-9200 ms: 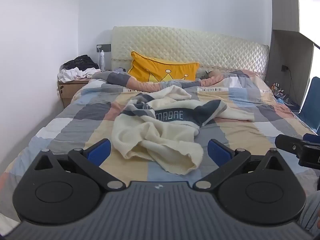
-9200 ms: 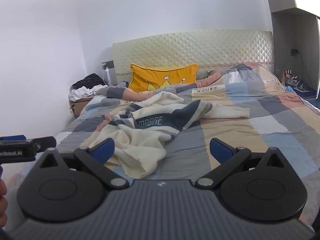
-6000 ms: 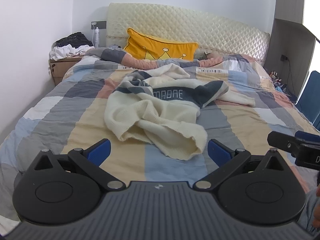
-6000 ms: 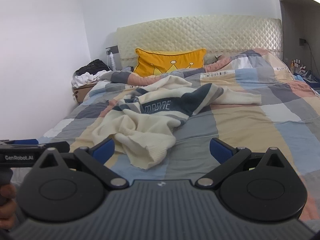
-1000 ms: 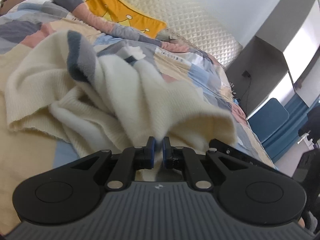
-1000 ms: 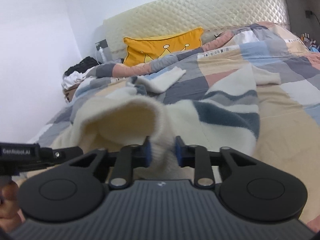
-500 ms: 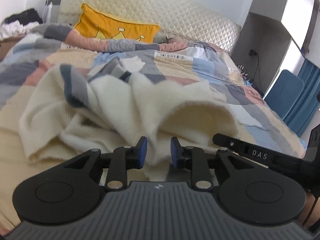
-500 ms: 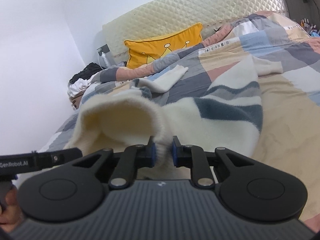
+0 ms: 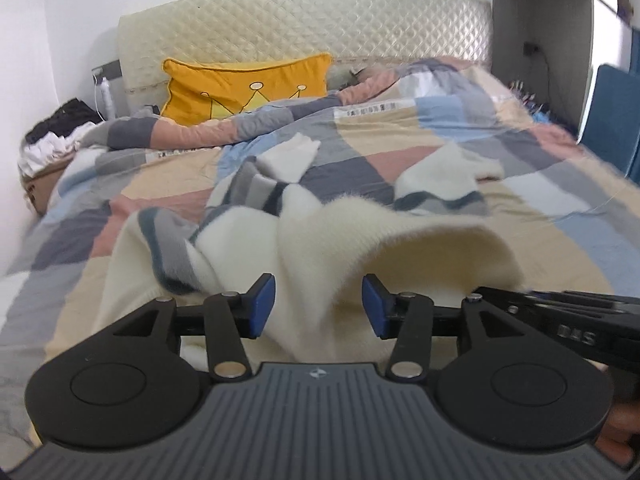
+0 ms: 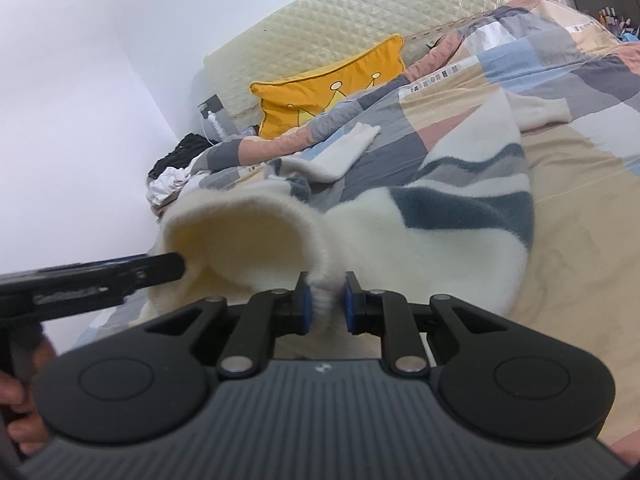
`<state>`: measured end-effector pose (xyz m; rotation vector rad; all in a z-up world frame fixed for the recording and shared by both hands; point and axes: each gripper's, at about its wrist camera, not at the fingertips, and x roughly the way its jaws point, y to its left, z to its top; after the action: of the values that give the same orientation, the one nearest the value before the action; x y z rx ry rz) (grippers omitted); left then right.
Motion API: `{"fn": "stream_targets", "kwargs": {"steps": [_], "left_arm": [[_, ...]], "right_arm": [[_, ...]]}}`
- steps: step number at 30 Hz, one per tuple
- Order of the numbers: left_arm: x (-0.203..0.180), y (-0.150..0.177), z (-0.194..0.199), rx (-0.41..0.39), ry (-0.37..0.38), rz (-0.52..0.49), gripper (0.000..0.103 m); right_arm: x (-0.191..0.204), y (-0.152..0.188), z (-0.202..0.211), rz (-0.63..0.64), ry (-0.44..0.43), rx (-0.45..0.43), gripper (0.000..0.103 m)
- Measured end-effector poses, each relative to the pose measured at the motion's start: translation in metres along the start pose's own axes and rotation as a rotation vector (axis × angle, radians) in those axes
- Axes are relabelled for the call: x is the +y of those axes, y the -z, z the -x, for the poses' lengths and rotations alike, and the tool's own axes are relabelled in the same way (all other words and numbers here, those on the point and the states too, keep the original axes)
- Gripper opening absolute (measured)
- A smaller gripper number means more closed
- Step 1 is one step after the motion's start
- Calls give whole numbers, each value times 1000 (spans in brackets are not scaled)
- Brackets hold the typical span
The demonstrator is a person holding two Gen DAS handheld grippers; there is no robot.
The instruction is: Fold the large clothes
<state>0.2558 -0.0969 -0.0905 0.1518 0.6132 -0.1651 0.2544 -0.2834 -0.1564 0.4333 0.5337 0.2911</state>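
Cream sweater (image 9: 420,248) lies on the bed (image 9: 560,216). Right hand-held gripper (image 10: 325,304) pinches its hem. Left hand-held gripper (image 9: 319,304) is opening, pads off the cloth between them. Bare quilt lies right.

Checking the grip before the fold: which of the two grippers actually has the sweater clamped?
The right gripper: its blue pads squeeze the cream sweater hem. The left gripper is opening, its pads clear of the fabric between them.
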Motion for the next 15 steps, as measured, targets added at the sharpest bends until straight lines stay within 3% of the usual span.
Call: {"fn": "stream_targets", "kwargs": {"steps": [5,9,11,13,15], "left_arm": [[-10,-7,-24,-18,-116,-64,55],[-8,-12,-38,-36,-127,-31,54],[-7,-16,-37,-80,-113,-4,48],[-6,-21,-38,-95,-97,6,23],[-2,-23,-39,-101,-74,37,10]], "right_arm": [[1,1,-1,-1,2,20,19],[-2,4,-6,-6,38,58,18],[-5,6,-10,-12,57,81,19],[-8,8,-15,-26,66,104,20],[-9,9,-19,-35,62,117,21]]}}
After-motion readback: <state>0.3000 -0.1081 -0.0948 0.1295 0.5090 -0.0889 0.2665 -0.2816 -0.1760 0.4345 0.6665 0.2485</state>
